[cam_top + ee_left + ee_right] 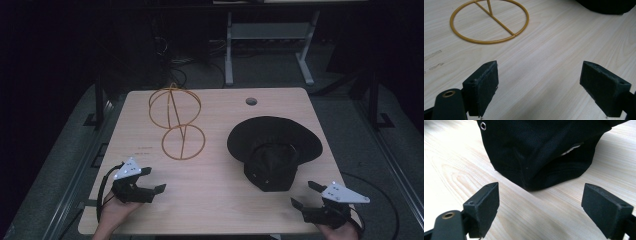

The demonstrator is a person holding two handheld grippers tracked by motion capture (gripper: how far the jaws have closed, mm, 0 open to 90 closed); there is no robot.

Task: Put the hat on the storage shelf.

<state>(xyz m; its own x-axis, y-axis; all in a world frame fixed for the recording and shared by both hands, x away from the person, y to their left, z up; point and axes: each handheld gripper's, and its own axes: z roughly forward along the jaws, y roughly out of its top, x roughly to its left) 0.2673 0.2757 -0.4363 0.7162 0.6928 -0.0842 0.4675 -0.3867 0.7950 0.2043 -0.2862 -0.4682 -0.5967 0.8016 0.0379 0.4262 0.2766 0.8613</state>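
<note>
A black wide-brimmed hat (pixel 274 145) lies on the right half of the light wooden table (pixel 215 195), crown toward me. A gold wire stand (pixel 176 120) with a round base ring (pixel 489 21) stands on the left half. My left gripper (pixel 153 180) rests at the front left, open, with bare table between its jaws and the ring ahead of it. My right gripper (pixel 306 194) sits at the front right, open and holding nothing. The hat's crown (pixel 541 150) lies just beyond the right gripper's jaws (pixel 541 205) without touching them.
A round cable hole (pixel 251 101) is in the table's far edge. Behind the table stands a white desk frame (pixel 270 45) on a dark floor. A dark cable (pixel 102 192) loops from the left gripper at the table's front left corner.
</note>
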